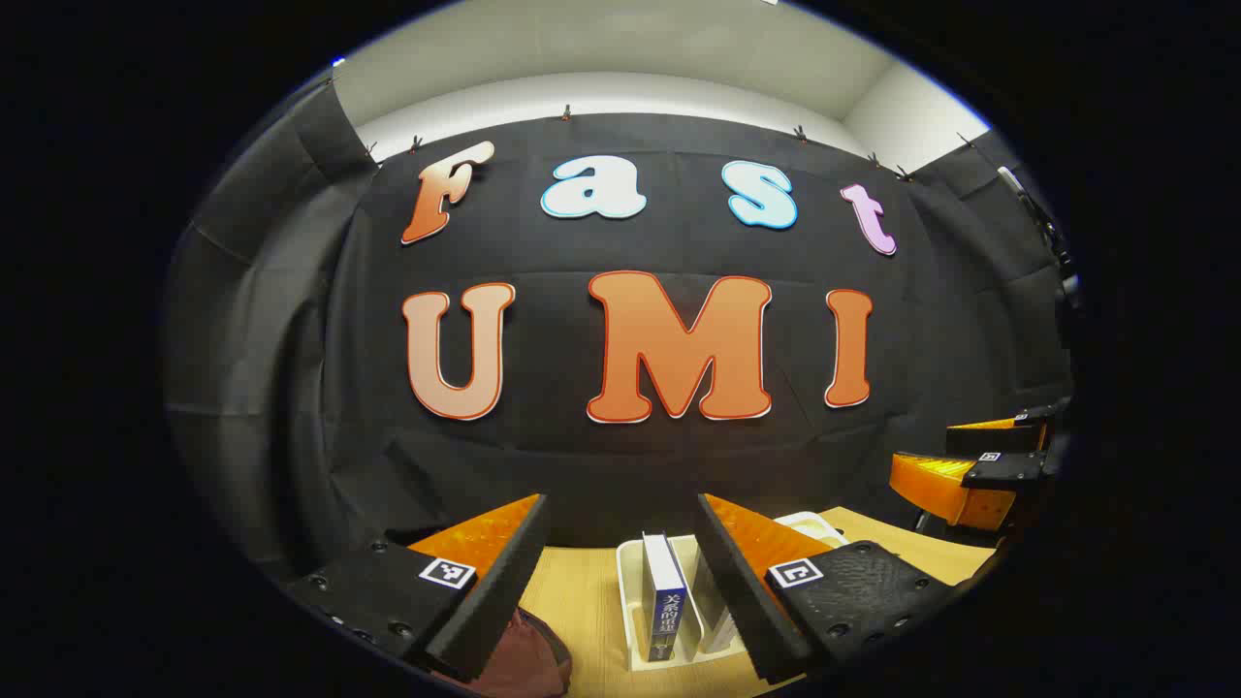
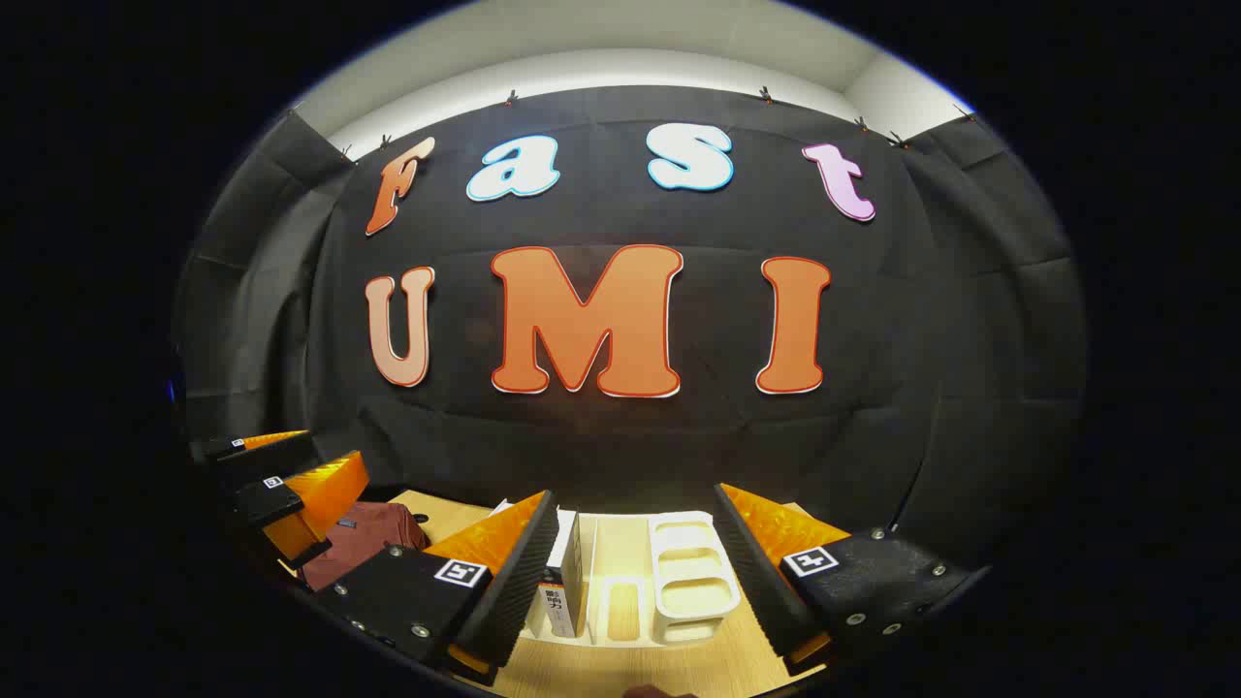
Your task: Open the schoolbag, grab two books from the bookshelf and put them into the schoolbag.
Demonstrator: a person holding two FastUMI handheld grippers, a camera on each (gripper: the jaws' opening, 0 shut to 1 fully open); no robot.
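One book [image 1: 665, 596] between open jaws

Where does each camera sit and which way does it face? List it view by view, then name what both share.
Left gripper view: rides the left hand-held gripper, faces the booth wall over the white bookshelf and blue book; its open fingers show, and the right hand-held gripper at right.
Right gripper view: rides the right hand-held gripper, faces the same wall; its open fingers show, and the left hand-held gripper at left.
Shared: bookshelf, dark red schoolbag, wooden table.
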